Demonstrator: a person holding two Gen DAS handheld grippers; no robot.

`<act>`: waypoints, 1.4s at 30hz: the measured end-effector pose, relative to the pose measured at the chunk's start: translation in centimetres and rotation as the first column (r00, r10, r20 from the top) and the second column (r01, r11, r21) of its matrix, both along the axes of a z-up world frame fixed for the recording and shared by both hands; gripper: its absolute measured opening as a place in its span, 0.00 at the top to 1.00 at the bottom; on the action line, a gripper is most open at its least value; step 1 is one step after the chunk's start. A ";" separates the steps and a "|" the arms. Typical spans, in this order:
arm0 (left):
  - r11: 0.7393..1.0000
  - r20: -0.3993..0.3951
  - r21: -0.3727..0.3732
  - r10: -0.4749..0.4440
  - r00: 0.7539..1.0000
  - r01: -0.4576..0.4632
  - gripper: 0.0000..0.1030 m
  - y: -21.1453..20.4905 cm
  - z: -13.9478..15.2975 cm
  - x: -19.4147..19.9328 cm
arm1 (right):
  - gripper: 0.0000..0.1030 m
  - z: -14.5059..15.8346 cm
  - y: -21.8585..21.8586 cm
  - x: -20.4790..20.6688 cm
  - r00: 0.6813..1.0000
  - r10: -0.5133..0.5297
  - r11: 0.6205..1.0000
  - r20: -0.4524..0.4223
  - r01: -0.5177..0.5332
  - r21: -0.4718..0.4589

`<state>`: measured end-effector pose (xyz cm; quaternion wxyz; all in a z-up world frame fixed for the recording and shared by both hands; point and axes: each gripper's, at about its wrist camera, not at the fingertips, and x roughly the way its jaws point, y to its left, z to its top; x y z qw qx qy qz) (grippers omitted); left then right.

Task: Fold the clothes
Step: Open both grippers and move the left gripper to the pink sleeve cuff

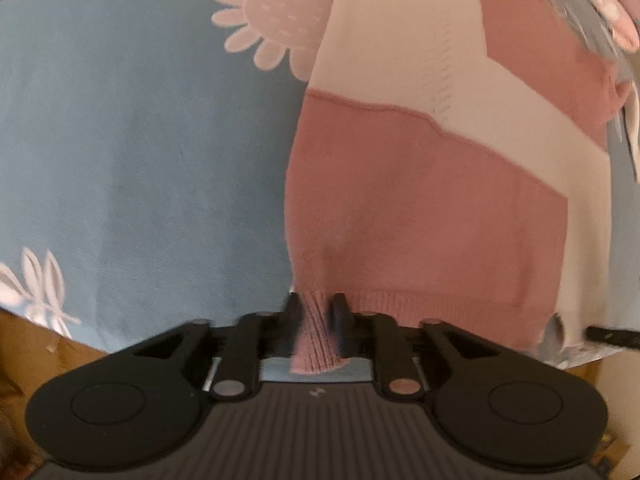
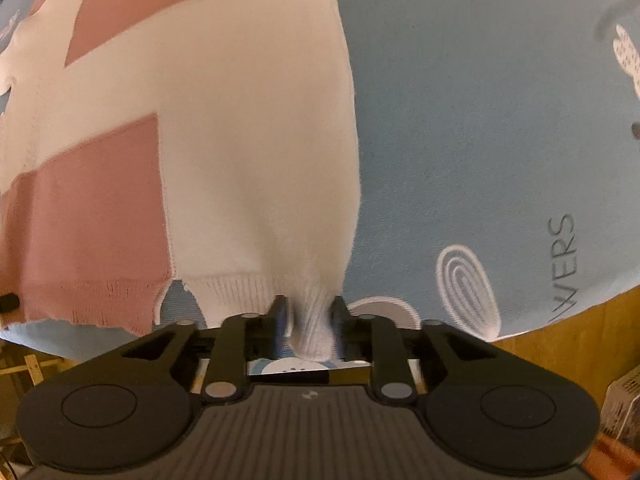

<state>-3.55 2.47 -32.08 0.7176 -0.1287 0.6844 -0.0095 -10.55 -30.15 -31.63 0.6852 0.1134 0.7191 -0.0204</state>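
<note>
A pink and cream knitted sweater [image 1: 420, 200] lies flat on a blue printed sheet [image 1: 140, 140]. My left gripper [image 1: 316, 304] points down at its near left corner. The jaws stand narrow with the pink ribbed hem [image 1: 314, 340] bunched between them, and the cloth is drawn up to the fingers. In the right wrist view the same sweater [image 2: 240, 140] fills the left half. My right gripper [image 2: 308, 306] pinches the cream ribbed hem [image 2: 314, 332] at the near right corner, and the knit tents up toward it.
The blue sheet [image 2: 480, 120] carries flower prints and lettering, and its near edge drops to a wooden floor [image 2: 560, 332]. A pink flower print [image 1: 276, 16] lies beyond the sweater's left side. A black tip of the other gripper [image 1: 612, 336] shows at the right edge.
</note>
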 end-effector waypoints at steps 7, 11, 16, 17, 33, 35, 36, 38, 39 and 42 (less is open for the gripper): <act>0.998 0.072 0.052 -0.049 0.996 0.045 0.59 2.6 5.5 1.8 | 0.48 6.5 -3.1 0.8 0.991 -0.072 0.996 0.113 0.076 -0.035; 0.997 0.133 0.069 -0.030 0.991 0.021 0.58 3.7 7.7 5.0 | 0.45 8.6 -4.3 2.5 0.973 -0.160 0.986 0.168 0.164 -0.012; 0.990 0.172 0.127 0.040 0.984 -0.062 0.57 4.8 8.7 10.2 | 0.44 8.4 -4.3 8.1 0.970 -0.148 0.989 0.191 0.141 0.047; 0.987 0.183 0.129 0.074 0.980 -0.099 0.57 5.3 8.9 11.2 | 0.44 8.4 -4.2 9.2 0.973 -0.132 0.991 0.188 0.124 0.056; 0.843 0.372 0.105 0.459 0.806 -0.528 0.59 21.4 4.0 21.8 | 0.44 7.8 1.3 19.2 0.985 -0.007 0.999 0.173 0.001 0.037; 0.794 0.391 0.063 0.538 0.747 -0.604 0.59 24.6 2.8 22.7 | 0.44 7.3 2.6 19.4 0.988 -0.006 1.000 0.157 0.002 0.025; 0.760 0.398 0.025 0.588 0.704 -0.649 0.59 26.4 2.1 23.0 | 0.44 7.1 3.4 19.5 0.989 -0.002 1.000 0.149 0.000 0.017; 0.705 0.400 -0.024 0.656 0.639 -0.709 0.61 29.3 0.6 23.5 | 0.44 6.7 4.8 19.9 0.991 0.004 1.000 0.136 -0.004 0.000; 0.677 0.400 -0.047 0.687 0.607 -0.735 0.61 30.7 -0.2 23.7 | 0.43 6.6 5.5 20.1 0.991 0.007 1.000 0.132 -0.006 -0.005; 0.614 0.378 -0.087 0.749 0.544 -0.784 0.61 33.8 -2.5 24.1 | 0.43 6.1 7.7 20.9 0.993 0.022 1.000 0.120 -0.020 -0.020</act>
